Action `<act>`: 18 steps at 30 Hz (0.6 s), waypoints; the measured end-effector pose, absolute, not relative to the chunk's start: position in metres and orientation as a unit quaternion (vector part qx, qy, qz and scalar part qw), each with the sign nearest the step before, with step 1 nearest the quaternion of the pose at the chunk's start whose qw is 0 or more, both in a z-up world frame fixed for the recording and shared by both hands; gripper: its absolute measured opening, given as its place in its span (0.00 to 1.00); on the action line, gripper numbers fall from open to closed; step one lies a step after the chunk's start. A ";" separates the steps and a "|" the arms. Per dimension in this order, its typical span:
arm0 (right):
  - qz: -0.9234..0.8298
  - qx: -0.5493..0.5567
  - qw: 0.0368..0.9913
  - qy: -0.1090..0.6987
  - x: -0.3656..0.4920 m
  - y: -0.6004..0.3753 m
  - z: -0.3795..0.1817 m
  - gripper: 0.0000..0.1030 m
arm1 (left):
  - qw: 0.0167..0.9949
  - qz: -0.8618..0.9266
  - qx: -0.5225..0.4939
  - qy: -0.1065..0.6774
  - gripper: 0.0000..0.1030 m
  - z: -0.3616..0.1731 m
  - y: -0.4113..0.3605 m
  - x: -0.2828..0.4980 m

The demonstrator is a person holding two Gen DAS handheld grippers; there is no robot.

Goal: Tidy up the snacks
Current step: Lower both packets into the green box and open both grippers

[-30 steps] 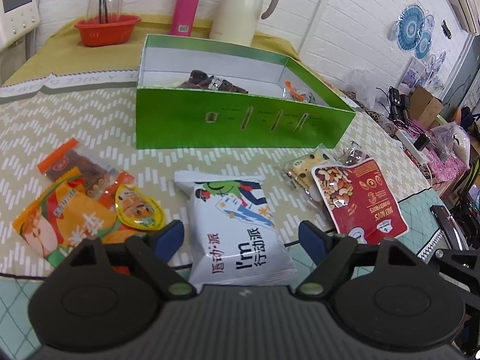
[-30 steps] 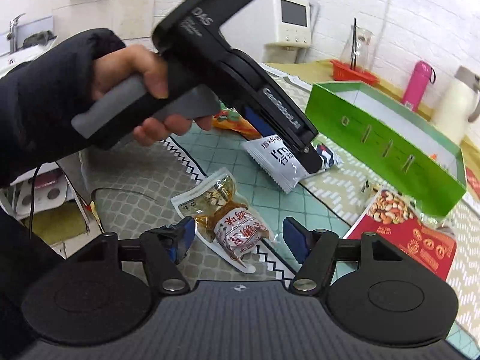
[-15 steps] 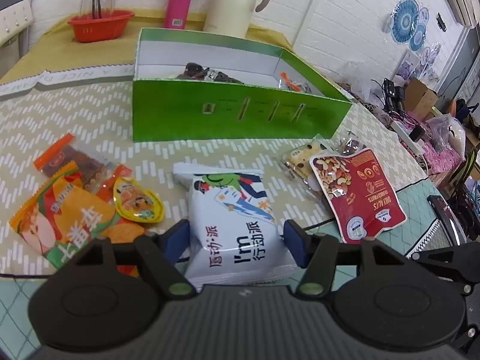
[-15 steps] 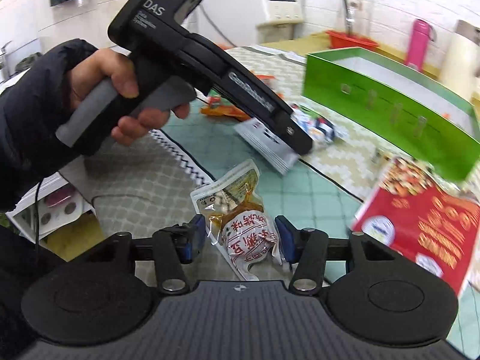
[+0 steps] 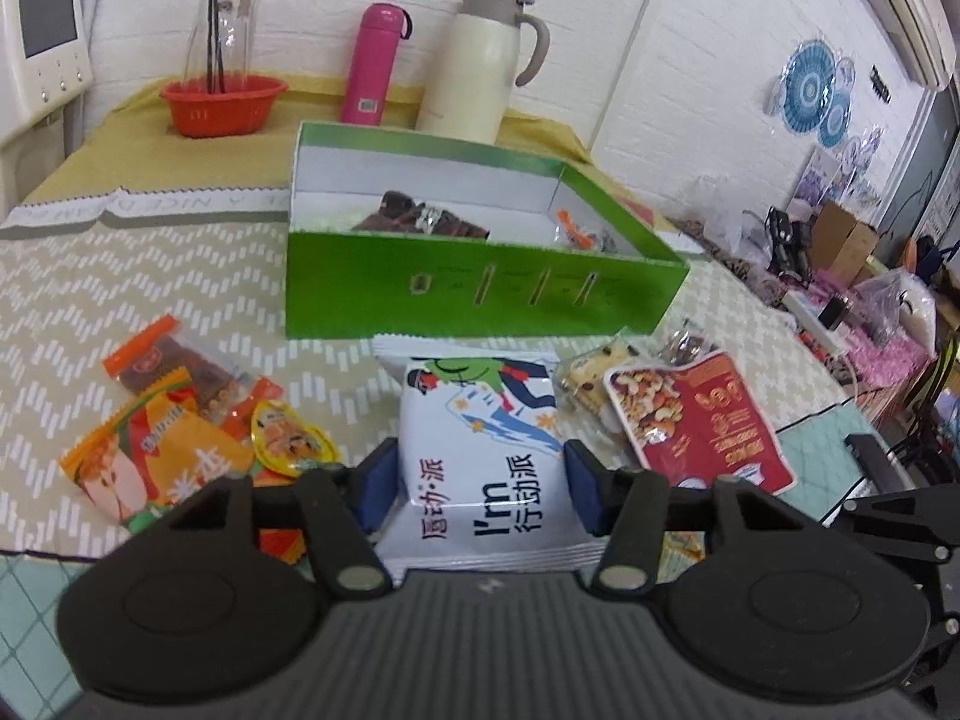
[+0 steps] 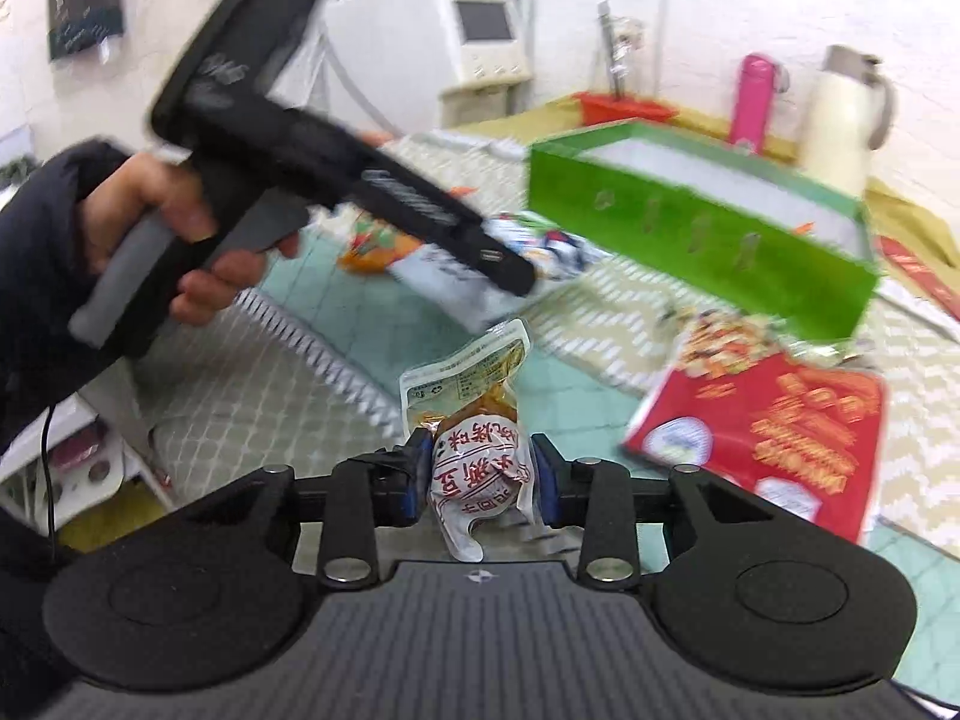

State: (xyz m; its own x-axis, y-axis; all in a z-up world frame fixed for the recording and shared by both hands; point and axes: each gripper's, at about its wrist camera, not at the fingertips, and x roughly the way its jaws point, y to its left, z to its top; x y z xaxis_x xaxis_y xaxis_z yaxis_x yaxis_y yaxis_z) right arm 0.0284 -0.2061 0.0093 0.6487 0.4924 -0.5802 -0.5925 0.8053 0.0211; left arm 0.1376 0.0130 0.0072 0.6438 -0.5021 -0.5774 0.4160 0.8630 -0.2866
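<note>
My left tongs (image 5: 482, 483) are closing on the white snack bag (image 5: 489, 462); both blue pads press its sides, and the bag's far end points toward the green box (image 5: 480, 294) just beyond it. My right tongs (image 6: 480, 477) are also closing, pinching the clear pouch (image 6: 480, 426) with its red-and-white label, whose far end sticks out past the pads over the teal mat (image 6: 372, 324).

Only the left view looks into the box: dark wrappers (image 5: 420, 219) lie in the bigger left compartment and an orange-tipped packet (image 5: 570, 228) in the small right one. It also shows the orange packets (image 5: 156, 456) on the near left, and the red nut pouch (image 5: 696, 420) just right of the white bag.

Only the right view shows my left hand (image 6: 162, 240) wrapped round the handle of its tongs, sleeve dark, with the white bag blurred under the black nose. There the box interior looks bare white, its contents hidden by the near wall.
</note>
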 end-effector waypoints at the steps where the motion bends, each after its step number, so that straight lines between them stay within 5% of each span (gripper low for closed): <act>1: 0.292 -0.080 0.910 0.282 0.031 -0.210 0.014 0.59 | 0.906 -0.257 -0.072 0.327 0.53 0.015 0.015 0.137; 10: 0.225 -0.015 0.956 0.189 0.081 -0.232 0.053 0.59 | 0.927 -0.246 -0.117 0.256 0.53 0.070 0.010 0.169; 18: 0.164 0.035 0.966 0.196 0.162 -0.239 0.054 0.60 | 0.933 -0.206 -0.139 0.261 0.54 0.072 0.002 0.224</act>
